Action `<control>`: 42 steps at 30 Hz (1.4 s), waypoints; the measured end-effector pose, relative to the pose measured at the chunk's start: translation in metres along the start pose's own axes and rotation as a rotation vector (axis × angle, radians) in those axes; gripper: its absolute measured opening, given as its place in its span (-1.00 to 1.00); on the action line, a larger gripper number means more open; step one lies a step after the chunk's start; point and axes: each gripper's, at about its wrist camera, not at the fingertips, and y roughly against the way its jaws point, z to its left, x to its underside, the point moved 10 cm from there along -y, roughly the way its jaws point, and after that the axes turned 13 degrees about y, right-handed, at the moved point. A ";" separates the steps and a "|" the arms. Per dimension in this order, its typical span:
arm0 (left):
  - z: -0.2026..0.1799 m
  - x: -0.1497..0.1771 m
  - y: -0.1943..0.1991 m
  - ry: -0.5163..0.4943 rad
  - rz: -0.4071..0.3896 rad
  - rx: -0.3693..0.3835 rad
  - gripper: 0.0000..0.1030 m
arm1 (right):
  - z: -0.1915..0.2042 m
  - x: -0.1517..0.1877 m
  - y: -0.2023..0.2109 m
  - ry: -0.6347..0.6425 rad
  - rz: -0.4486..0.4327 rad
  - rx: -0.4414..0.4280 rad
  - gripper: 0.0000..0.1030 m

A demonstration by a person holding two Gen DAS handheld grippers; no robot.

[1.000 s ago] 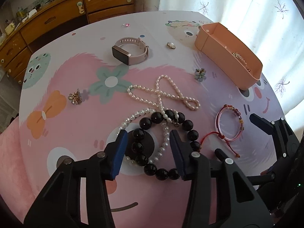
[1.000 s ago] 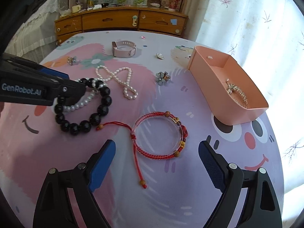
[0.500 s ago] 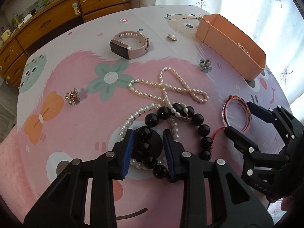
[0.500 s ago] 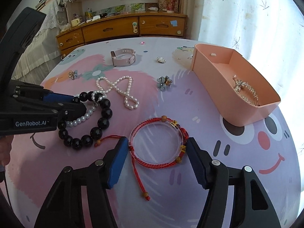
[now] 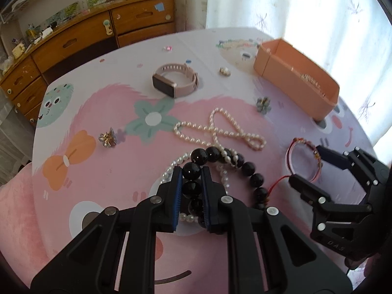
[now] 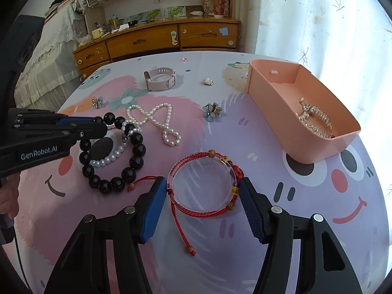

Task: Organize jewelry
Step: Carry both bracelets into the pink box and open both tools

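Black bead bracelet (image 5: pixel 193 186) being pinched by closing left gripper (image 5: pixel 192 193) | right gripper (image 6: pixel 203 198) fingers narrowing, touching red cord bracelet (image 6: pixel 204 183) on worktop (image 6: pixel 269 127)

The near arc of the black bead bracelet (image 5: pixel 247 169) is being hidden behind the fingers of the left gripper (image 5: pixel 192 187) in the left wrist view. Part of the pearl bracelet (image 6: pixel 110 158) is being covered by that gripper in the right wrist view. The gold piece (image 6: pixel 316 120) inside the pink tray (image 6: pixel 274 107) is being rendered too small to identify. The person's hand (image 6: pixel 8 196) is being cut off by the left frame edge.
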 end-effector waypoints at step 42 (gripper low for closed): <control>-0.197 -0.146 0.136 0.066 -0.394 0.087 -0.76 | -0.166 -0.097 0.132 0.075 -0.196 -0.141 0.20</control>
